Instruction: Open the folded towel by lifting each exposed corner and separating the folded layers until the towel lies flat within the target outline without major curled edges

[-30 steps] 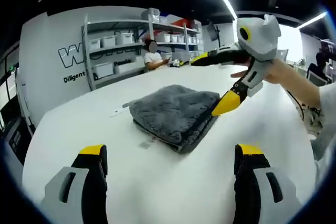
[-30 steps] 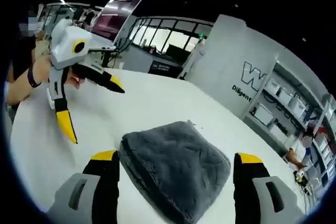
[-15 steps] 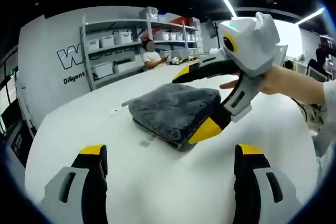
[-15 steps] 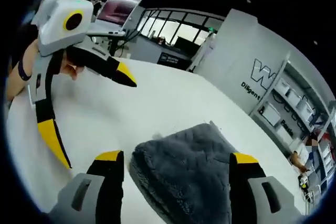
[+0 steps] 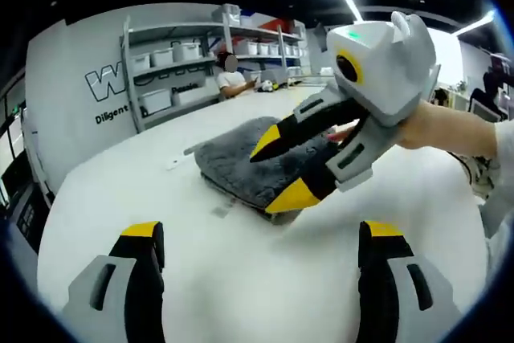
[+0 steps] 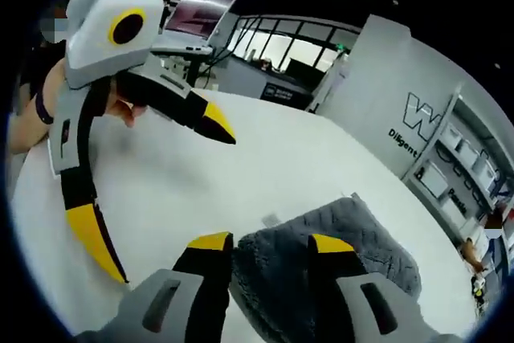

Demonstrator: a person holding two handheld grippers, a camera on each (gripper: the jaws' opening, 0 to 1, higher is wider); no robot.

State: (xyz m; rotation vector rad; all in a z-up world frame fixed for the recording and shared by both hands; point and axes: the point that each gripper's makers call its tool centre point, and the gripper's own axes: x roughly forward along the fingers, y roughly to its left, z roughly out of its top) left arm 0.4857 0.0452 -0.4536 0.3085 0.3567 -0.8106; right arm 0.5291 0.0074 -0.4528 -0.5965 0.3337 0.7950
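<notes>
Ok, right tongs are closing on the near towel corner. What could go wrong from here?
The right tongs straddle the folded towel at its thick stacked edge, so they may pinch several layers and lift the whole bundle rather than one corner. The left tongs hang open off the towel, so nothing pins it; it could slide across the white table.

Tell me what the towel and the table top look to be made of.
Towel: grey plush fabric, likely microfibre; its deep, fuzzy pile shows in both views. Table: smooth white top with a faint sheen, perhaps laminate; the exact material can't be told.
</notes>
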